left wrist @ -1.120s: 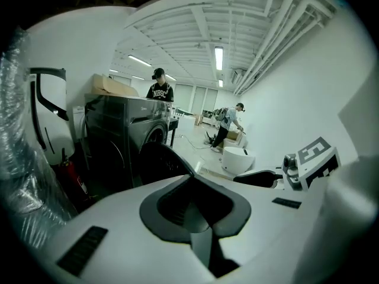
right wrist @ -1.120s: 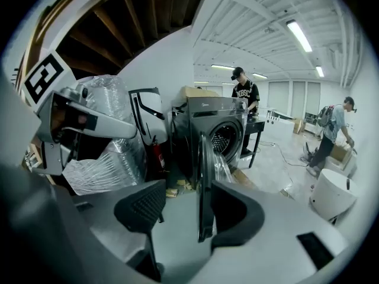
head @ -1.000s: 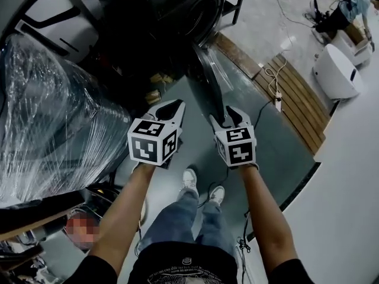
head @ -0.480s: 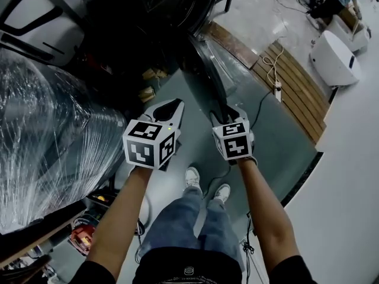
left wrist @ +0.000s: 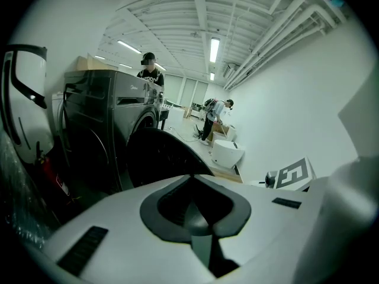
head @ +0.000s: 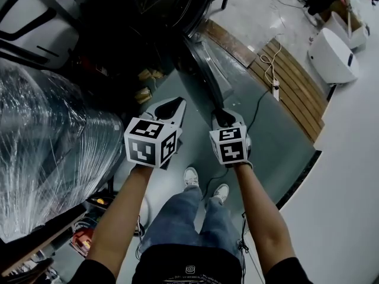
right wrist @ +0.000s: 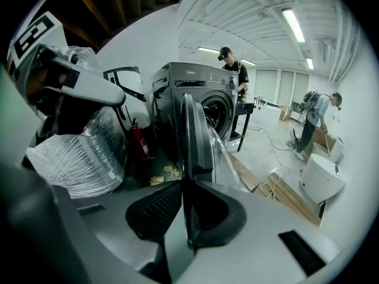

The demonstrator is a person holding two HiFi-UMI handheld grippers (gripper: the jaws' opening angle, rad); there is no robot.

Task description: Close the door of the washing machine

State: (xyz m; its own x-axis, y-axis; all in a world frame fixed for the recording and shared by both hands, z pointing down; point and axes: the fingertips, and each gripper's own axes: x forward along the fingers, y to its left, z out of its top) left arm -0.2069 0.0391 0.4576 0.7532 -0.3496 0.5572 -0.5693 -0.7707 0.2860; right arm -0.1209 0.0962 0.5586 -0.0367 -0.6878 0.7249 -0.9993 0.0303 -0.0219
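Observation:
The dark front-loading washing machine (head: 177, 5) stands at the top of the head view. Its round door (head: 204, 70) hangs open and swings out toward me. My right gripper (head: 222, 116) is at the door's free edge. Its jaws have just been closing, and they now pinch that edge. In the right gripper view the door (right wrist: 192, 135) runs edge-on straight into the right gripper (right wrist: 185, 185). My left gripper (head: 174, 103) hovers left of the door, shut and holding nothing. The left gripper (left wrist: 190, 177) faces the door's dark inner side (left wrist: 160, 158).
A large bundle wrapped in plastic film (head: 47, 141) fills the left. A wooden pallet (head: 290, 81), a power strip with its cable (head: 275, 87) and a white appliance (head: 334, 52) lie to the right. A fire extinguisher (right wrist: 139, 141) stands beside the machine. Two people (right wrist: 231, 70) are behind.
The right gripper's jaws, open around the door's edge a second ago, have closed onto it. Both hands have sunk a little toward the door.

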